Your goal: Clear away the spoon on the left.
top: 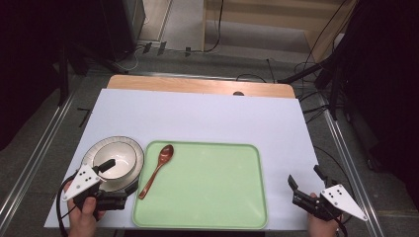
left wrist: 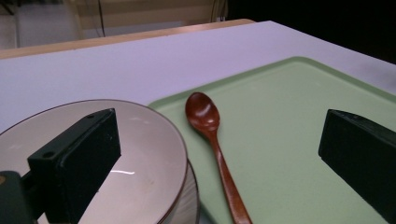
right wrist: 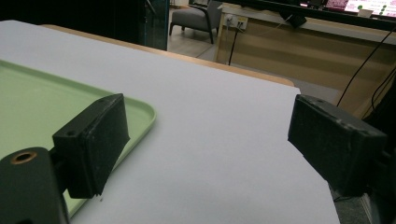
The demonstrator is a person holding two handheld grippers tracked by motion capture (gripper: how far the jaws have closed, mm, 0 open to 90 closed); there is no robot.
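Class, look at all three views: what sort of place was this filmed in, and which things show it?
Probably a lab or office workroom set up for recording, not a kitchen: loose cables on the floor, a table covered in plain white, and a desk with an armchair behind.

a grey floor [top: 188, 29] strewn with black cables [top: 316, 44] is seen beyond the worktop [top: 197, 113]; a grey armchair [right wrist: 189, 19] is set by a wooden counter [right wrist: 299, 44].

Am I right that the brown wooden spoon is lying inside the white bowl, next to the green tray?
Not quite. The spoon lies on the green tray, along its left edge, beside the white bowl, not inside it. The high view shows this plainly.
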